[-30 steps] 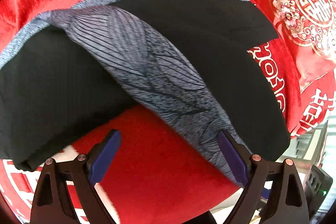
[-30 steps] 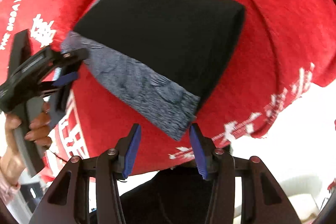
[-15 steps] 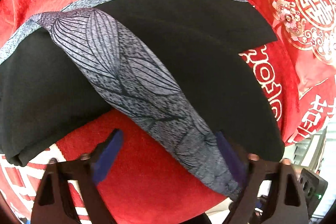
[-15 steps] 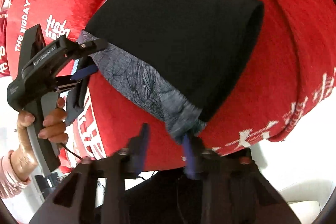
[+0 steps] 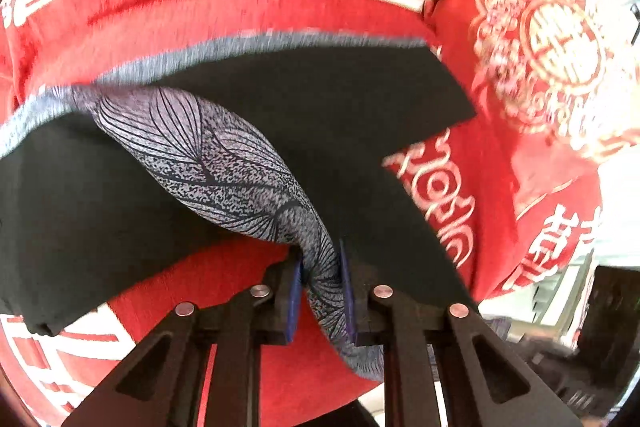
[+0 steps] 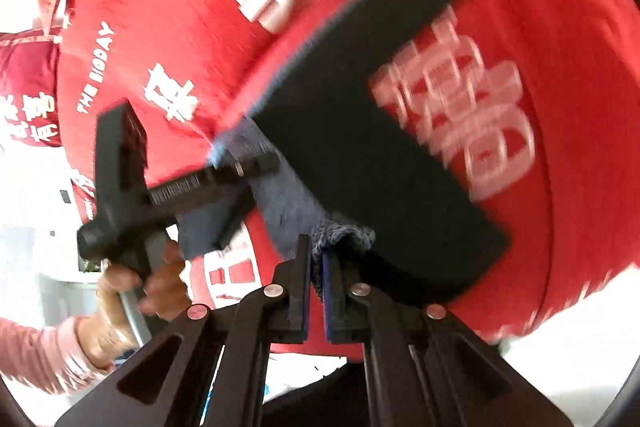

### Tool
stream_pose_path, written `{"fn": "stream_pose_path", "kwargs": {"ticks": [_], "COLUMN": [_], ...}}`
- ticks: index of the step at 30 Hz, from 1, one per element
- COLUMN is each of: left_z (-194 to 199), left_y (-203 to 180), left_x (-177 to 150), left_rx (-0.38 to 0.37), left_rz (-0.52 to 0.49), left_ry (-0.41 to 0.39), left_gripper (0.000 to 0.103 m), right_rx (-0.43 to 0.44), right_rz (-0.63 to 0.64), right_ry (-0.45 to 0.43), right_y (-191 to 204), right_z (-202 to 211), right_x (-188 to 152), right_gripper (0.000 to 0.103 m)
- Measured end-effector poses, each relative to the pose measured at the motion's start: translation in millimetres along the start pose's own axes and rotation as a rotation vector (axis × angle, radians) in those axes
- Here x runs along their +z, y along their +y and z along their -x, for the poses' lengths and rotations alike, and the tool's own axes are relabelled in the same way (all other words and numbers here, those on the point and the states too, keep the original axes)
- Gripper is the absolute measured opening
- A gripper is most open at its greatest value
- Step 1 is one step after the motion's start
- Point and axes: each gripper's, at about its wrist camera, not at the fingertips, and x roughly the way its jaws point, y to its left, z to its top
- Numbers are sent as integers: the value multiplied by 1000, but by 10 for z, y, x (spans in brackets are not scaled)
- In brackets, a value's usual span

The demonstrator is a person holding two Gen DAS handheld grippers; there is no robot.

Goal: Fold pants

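Note:
Black pants (image 5: 320,115) with a grey leaf-patterned waistband (image 5: 224,163) lie on a red sofa seat. My left gripper (image 5: 320,267) is shut on one end of the waistband, which runs up and left from its jaws. My right gripper (image 6: 317,259) is shut on the other end of the waistband (image 6: 344,231), with the black pants (image 6: 372,155) stretching away up right. The left gripper (image 6: 192,187) and the hand holding it show at the left of the right wrist view.
The red sofa cover (image 5: 192,11) with white characters spreads all round. A red embroidered cushion (image 5: 552,59) sits at the right. The seat's front edge (image 6: 560,311) drops off just below the pants. Dark equipment (image 5: 608,311) stands beyond the sofa.
Both grippers have closed from open onto the waistband ends. The waistband has bunched between the jaws and the views have shifted with motion blur.

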Motion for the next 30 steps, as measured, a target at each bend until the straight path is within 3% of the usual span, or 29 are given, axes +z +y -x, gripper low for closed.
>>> {"fn": "stream_pose_path", "kwargs": {"ticks": [8, 12, 16, 17, 18, 20, 24, 25, 26, 27, 28, 30], "left_z": [65, 61, 22, 4, -40, -73, -266, -295, -329, -348, -352, -352], "left_y": [-96, -148, -96, -49, 8, 94, 237, 250, 260, 261, 255, 248], "left_x": [724, 1083, 1196, 1198, 1182, 1141, 1037, 1026, 1013, 1006, 1002, 1015], "left_rx": [5, 88, 171, 191, 218, 259, 326, 336, 348, 360, 368, 385], "left_rz": [19, 2, -8, -7, -2, 17, 27, 26, 22, 15, 7, -5], "left_ry": [-103, -168, -184, -178, -165, -178, -123, -112, -100, -93, -95, -99], "left_gripper": [19, 19, 20, 26, 53, 77, 77, 77, 77, 77, 77, 77], "right_rx": [-45, -125, -227, -246, -256, -286, -379, -409, -432, -449, -452, -433], "right_rz": [153, 169, 191, 196, 202, 216, 269, 281, 294, 312, 329, 352], "right_ry": [-61, -59, -32, -25, -17, 4, 29, 27, 15, -20, -66, -138], "right_y": [135, 31, -134, -190, -227, -279, -289, -277, -247, -186, -106, 33], "right_z": [178, 69, -167, -208, -259, -371, -530, -538, -526, -464, -367, -183], "right_x": [1356, 2027, 2505, 2582, 2657, 2742, 2809, 2819, 2837, 2849, 2854, 2814], "right_gripper": [5, 5, 5, 5, 5, 5, 9, 13, 25, 45, 55, 60]}}
